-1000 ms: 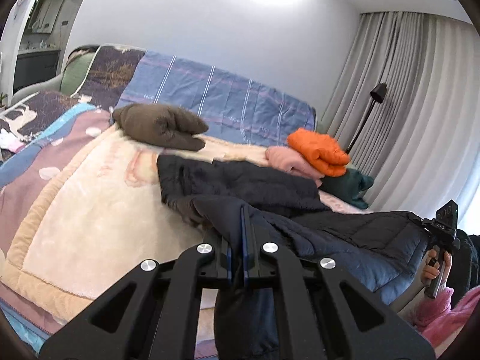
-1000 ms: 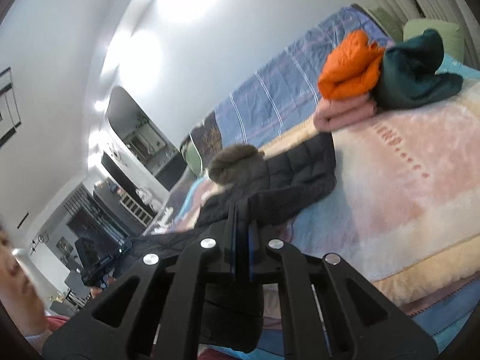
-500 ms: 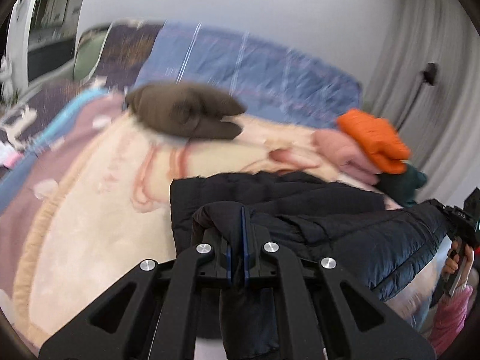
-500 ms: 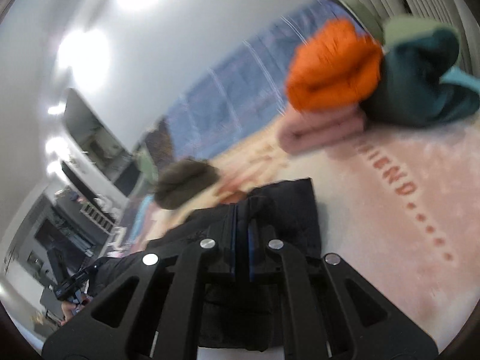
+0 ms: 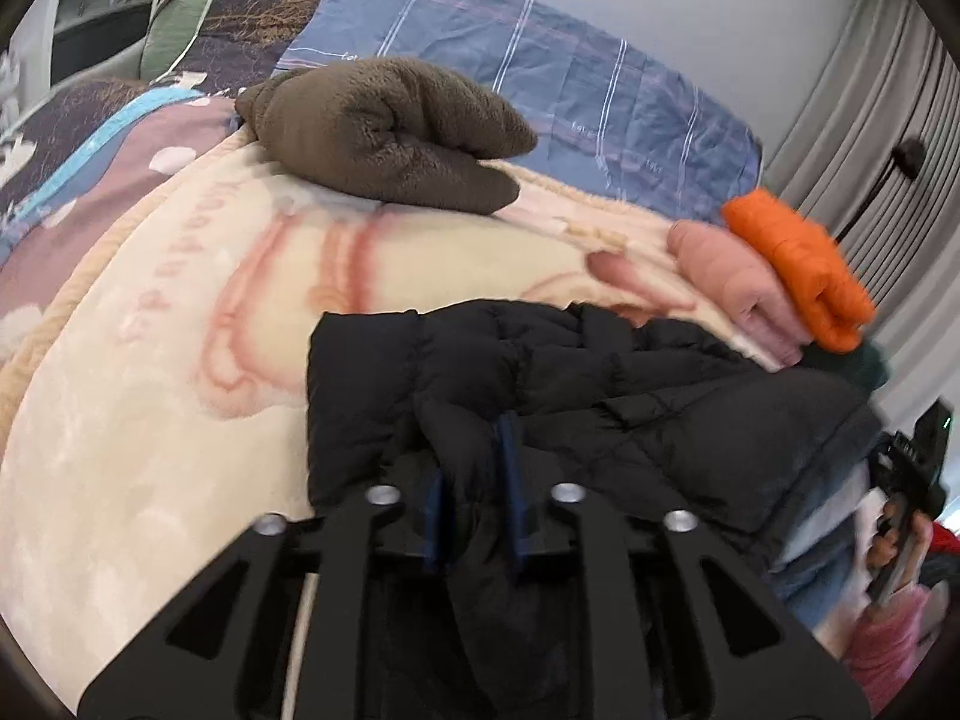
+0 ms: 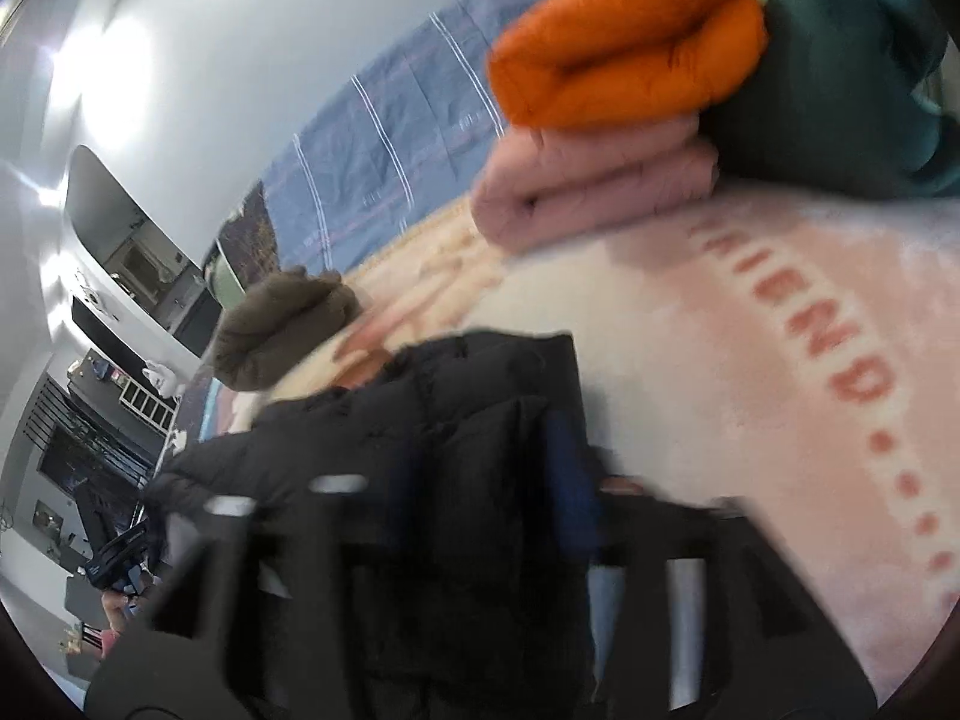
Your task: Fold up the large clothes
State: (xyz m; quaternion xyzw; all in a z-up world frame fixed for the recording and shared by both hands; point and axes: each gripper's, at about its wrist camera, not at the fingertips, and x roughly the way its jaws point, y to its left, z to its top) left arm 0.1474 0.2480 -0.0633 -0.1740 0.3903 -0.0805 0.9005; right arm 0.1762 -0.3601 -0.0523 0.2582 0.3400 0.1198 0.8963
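Mid-fold: black puffer jacket [image 5: 540, 384] lies on the cream blanket [image 5: 150, 372], near the pink/orange folded stack [image 5: 774, 276]. Left gripper [image 5: 474, 498] has its jaws spread w/ a bunch of jacket fabric between them. Right gripper [image 6: 480, 516] is too blurred, can't tell. Jacket's long axis runs side to side across the bed, gripper to gripper. Next, prob. let go, then smooth & fold again.

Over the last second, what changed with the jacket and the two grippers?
Both grippers carried the black jacket forward onto the blanket, toward the folded piles. The left gripper has parted slightly, with fabric between its fingers; the right gripper is too blurred to judge. The brown bundle and orange stack stayed put.
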